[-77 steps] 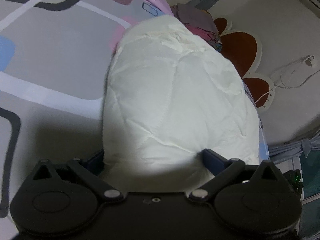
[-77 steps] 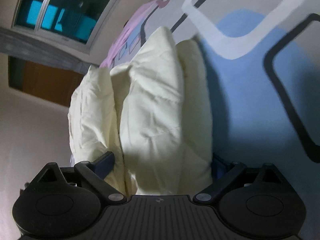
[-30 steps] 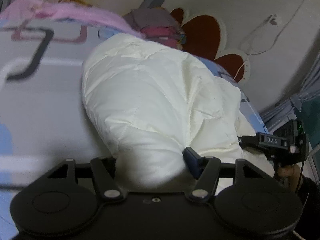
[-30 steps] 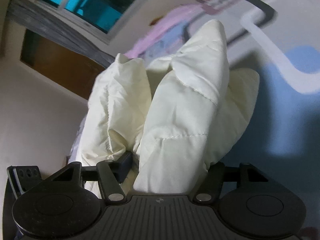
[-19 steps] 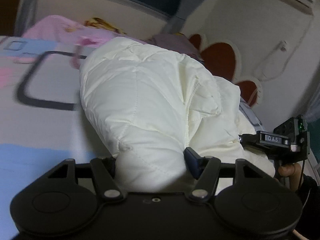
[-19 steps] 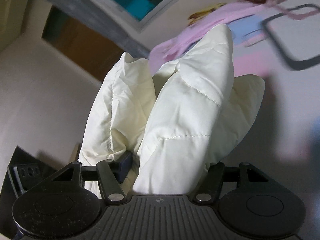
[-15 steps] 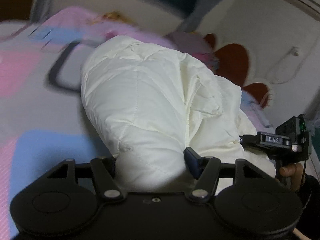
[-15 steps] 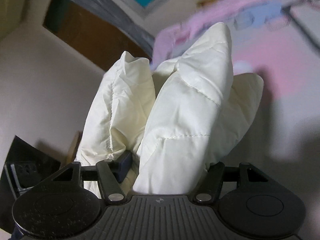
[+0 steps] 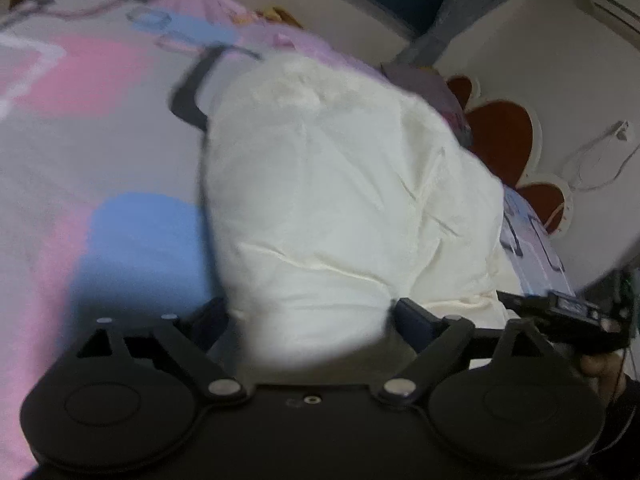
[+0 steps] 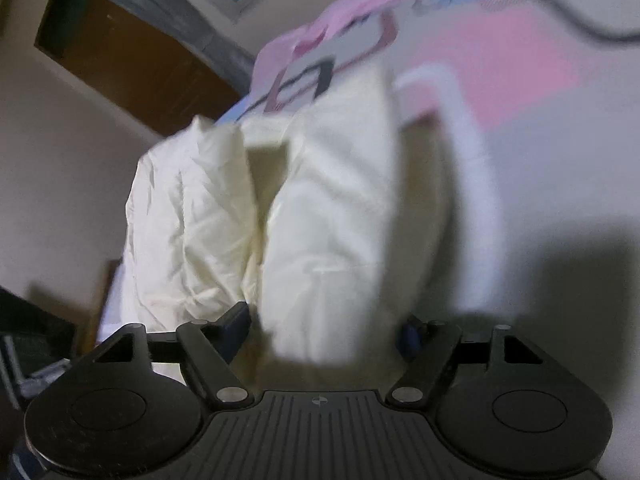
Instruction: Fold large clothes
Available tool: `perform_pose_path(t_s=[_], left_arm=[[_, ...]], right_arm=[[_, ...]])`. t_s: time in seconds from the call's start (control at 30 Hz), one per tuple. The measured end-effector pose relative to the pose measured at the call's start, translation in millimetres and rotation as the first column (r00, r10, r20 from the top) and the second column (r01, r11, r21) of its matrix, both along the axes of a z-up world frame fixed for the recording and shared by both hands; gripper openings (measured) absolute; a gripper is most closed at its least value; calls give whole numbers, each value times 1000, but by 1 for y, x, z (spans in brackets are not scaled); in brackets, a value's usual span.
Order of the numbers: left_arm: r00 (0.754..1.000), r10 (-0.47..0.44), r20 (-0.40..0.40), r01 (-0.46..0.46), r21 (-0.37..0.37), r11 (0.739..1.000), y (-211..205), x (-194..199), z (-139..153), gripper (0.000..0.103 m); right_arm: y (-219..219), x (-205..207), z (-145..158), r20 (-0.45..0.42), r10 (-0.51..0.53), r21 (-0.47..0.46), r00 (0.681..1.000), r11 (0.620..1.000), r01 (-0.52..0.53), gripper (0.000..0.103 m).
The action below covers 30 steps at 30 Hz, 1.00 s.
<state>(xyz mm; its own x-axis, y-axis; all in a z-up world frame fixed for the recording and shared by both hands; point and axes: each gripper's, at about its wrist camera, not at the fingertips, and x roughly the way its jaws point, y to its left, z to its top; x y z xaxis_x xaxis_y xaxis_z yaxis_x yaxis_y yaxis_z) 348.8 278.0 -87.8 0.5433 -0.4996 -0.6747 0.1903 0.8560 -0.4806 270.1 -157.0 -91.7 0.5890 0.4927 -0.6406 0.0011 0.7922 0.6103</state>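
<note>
The left claw [image 9: 308, 312] and right claw [image 10: 326, 330] have both just been spreading, jaws now loose around the folded cream padded garment [image 9: 340, 200], which rests on the patterned bed [image 9: 100, 160], apparently released to lie there

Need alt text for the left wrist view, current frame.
A puffy cream-white padded garment lies bunched on a bed sheet patterned in pink, blue and grey. Its near end sits between the left hand-held gripper's jaws, which have just been opening. At the right edge, the right hand-held gripper reaches toward the same garment; the frame is motion-blurred.
</note>
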Motion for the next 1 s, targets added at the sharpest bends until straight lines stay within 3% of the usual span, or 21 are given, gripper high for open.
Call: perform_pose_path(t_s=[0.07,0.17,0.27,0.33,0.43,0.63,0.83,1.0], left_arm=[[998,62,34,-61,-14,998,20,-4,10,85],[984,142,104,-139,-41,990,37,3,27,75],[971,165,173,-166,-7,986,25,25,44,72],[968,142,207,-145,0,989,8,40,54,64],[969,88,230,-95,17,995,-23,63,61,62],[988,-23,155,1,141,990,-71,95,37,62],[985,-111,133,79,227,971,-90,102,10,62],[981,-144,132,104,273,956,-96,102,10,63]], right_arm=[[-11,-12,24,68,-64,-64,996,996,68,72],[-7,-10,57,164,-68,-128,984,988,89,40],[24,3,80,230,21,-221,973,975,31,28],[59,21,90,260,86,-269,962,963,-13,28],[92,39,92,277,169,-360,946,931,-61,28],[122,80,41,113,189,-469,976,875,-115,28],[101,77,2,80,131,-422,988,902,-86,28],[91,68,2,88,109,-397,990,916,-65,28]])
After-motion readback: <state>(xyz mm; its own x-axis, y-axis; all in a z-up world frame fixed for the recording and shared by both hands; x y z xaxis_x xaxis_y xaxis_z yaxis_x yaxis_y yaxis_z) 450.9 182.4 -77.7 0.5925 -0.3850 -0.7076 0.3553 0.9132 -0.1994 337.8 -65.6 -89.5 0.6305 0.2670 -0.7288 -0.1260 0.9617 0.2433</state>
